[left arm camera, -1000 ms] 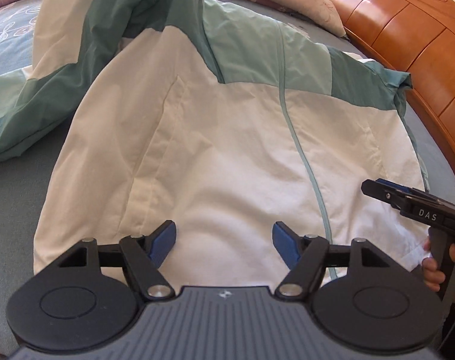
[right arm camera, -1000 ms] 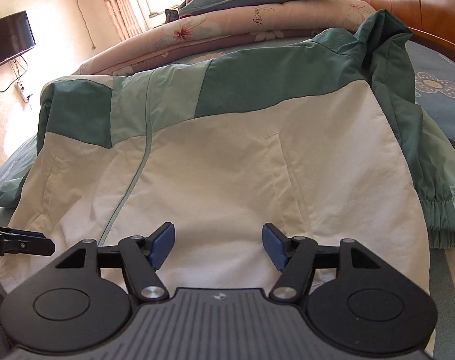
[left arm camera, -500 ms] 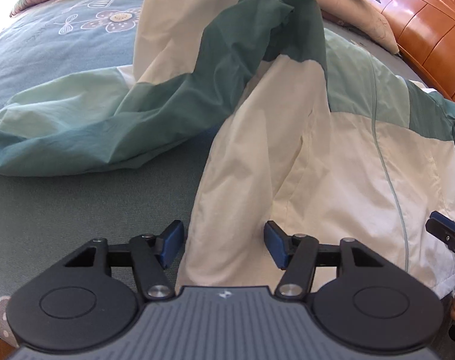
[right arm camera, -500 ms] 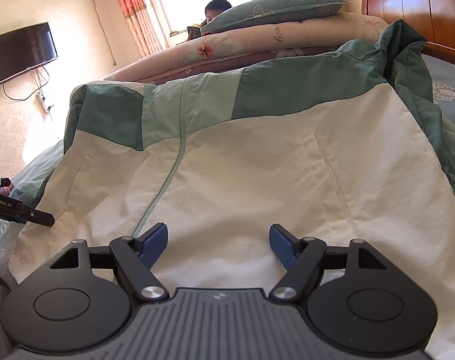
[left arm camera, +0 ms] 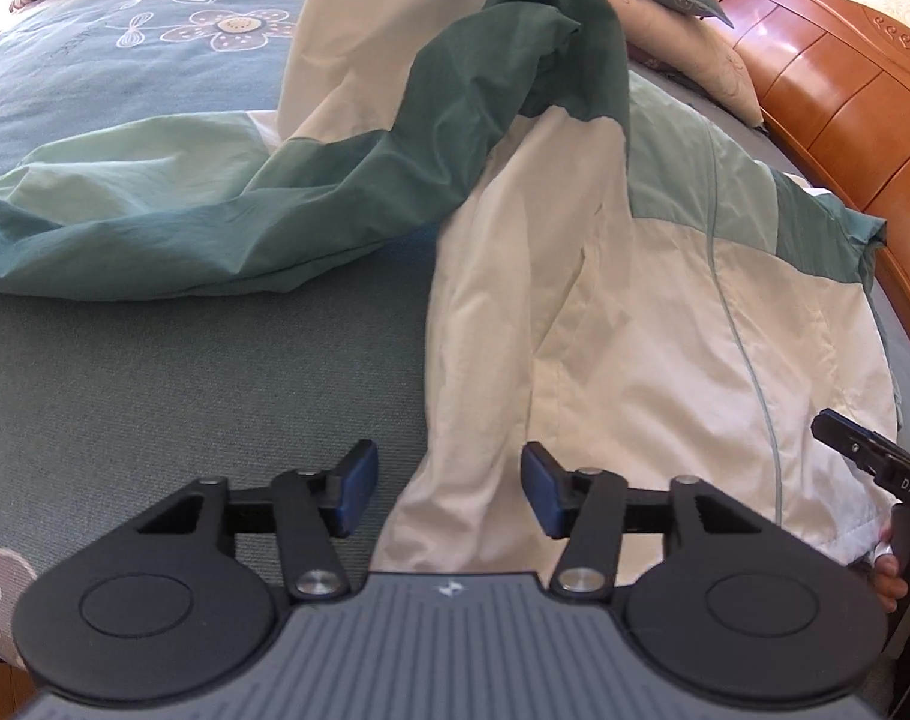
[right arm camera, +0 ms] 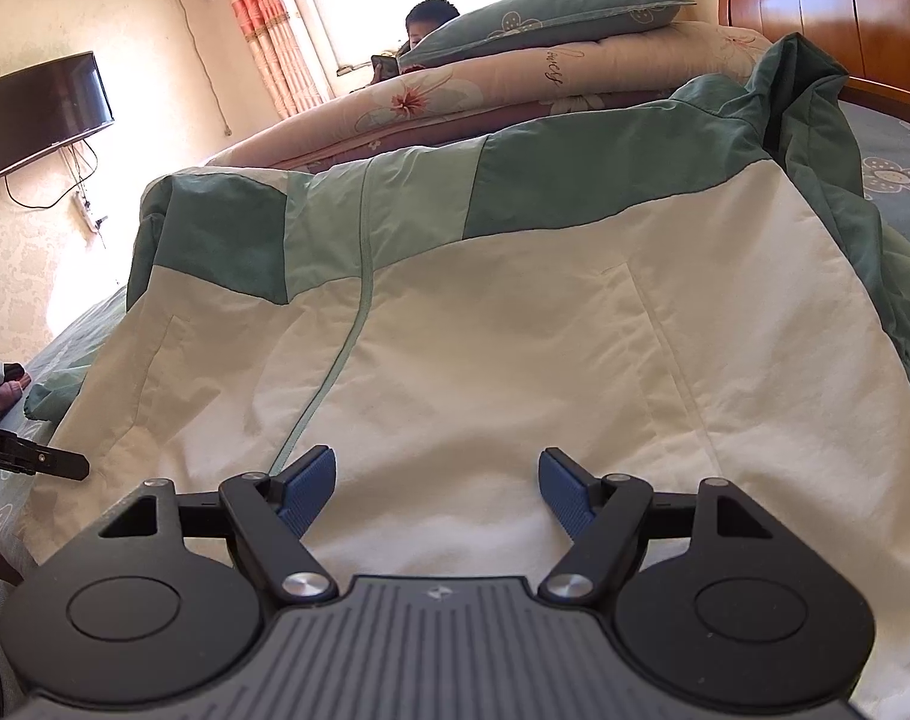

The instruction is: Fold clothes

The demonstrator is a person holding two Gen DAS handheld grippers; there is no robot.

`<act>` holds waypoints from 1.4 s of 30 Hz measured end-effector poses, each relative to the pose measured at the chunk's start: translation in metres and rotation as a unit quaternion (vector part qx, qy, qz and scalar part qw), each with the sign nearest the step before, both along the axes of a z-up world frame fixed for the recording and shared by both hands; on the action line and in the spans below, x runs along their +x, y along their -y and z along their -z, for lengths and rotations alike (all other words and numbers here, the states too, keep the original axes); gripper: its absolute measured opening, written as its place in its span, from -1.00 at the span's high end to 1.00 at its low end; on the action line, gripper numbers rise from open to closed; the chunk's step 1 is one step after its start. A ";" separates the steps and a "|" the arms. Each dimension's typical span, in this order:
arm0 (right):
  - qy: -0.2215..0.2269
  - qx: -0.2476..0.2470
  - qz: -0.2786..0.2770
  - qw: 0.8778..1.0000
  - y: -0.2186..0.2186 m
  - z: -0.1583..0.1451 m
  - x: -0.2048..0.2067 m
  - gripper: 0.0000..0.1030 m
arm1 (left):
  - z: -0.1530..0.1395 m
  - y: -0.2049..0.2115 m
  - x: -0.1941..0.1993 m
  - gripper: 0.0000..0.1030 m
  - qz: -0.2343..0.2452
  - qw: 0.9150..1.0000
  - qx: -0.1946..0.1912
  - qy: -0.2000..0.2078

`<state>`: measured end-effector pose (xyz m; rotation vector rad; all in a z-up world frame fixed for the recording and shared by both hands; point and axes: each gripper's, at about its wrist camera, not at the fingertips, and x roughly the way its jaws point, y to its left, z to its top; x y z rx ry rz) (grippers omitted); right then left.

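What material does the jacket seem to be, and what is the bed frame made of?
The jacket looks like a thin woven cloth, perhaps nylon or cotton blend: matte, with fine crisp wrinkles and stitched seams. The bed frame looks like wood with a glossy orange-brown varnish: it shows panel lines, a carved edge and bright reflections.

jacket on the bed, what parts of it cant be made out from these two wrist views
- Jacket hem: left wrist view, hidden behind the left gripper body.
- Right cuff: right wrist view, cut off by the frame edge.
- Collar: both views, buried under bunched dark green fabric.
- Hem under the right gripper: covered by its body.
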<state>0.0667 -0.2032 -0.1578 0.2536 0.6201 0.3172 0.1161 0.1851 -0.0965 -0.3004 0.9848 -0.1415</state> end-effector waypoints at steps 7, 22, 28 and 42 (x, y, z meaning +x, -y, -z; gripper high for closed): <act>0.002 0.003 -0.003 1.000 0.002 0.001 -0.003 -0.53 | 0.027 -0.049 0.003 -0.10 0.002 0.978 -0.208 0.020; 0.004 -0.025 0.008 1.000 -0.013 0.002 0.003 -0.59 | 0.036 -0.042 0.000 0.80 0.065 0.975 -0.213 -0.007; 0.006 -0.027 0.006 1.000 -0.013 0.000 0.004 -0.59 | -0.001 -0.021 -0.020 0.93 0.045 0.988 -0.150 0.008; 0.030 -0.045 -0.011 0.998 -0.006 -0.013 -0.005 -0.57 | -0.039 0.004 -0.030 0.67 0.001 0.999 0.033 0.035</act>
